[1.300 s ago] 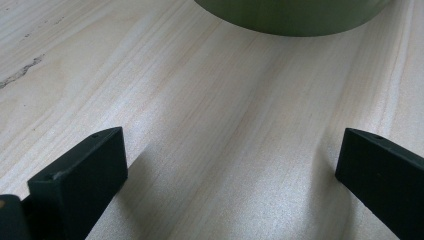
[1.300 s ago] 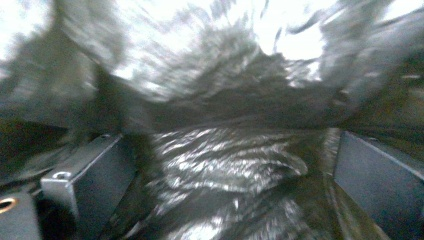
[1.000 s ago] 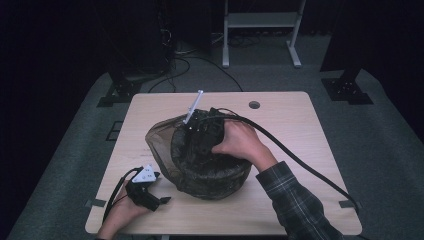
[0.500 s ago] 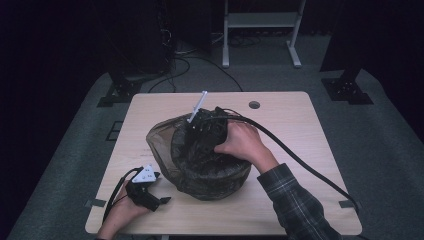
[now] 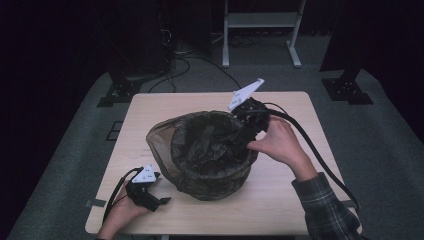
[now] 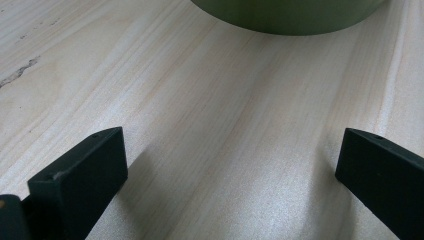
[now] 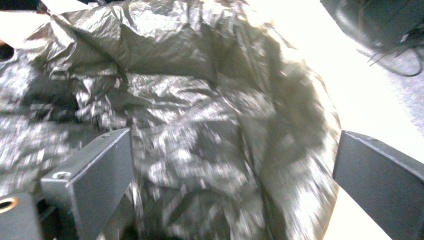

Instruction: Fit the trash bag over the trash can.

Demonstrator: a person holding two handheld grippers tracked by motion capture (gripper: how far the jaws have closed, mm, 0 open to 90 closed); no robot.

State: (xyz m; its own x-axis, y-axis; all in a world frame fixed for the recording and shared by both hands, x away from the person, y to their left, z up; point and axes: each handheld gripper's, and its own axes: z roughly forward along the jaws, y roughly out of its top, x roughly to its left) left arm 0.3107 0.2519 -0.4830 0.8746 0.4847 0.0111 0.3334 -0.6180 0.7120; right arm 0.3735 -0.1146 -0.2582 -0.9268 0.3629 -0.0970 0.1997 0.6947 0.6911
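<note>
A round olive-green bin [image 5: 212, 180] stands at the middle of the wooden table [image 5: 150, 107], lined with a crumpled dark plastic bag [image 5: 210, 142] whose left edge balloons past the rim. My right gripper [image 5: 248, 120] hovers at the bin's far right rim, tilted down toward the bag [image 7: 210, 125], open, its jaws wide apart with nothing between them. My left gripper [image 5: 162, 200] rests low on the table at the front left, open. In the left gripper view its jaws frame bare wood, with the bin's base [image 6: 290, 15] just ahead.
A thick black cable [image 5: 320, 155] trails from the right gripper over the table's right side. Beyond the table stand a dark cabinet [image 5: 135, 40], loose floor cables [image 5: 195, 62] and a white metal frame [image 5: 260, 25].
My right gripper has lifted out of the bin's middle and moved back right to the far right rim. The left gripper has stayed put.
</note>
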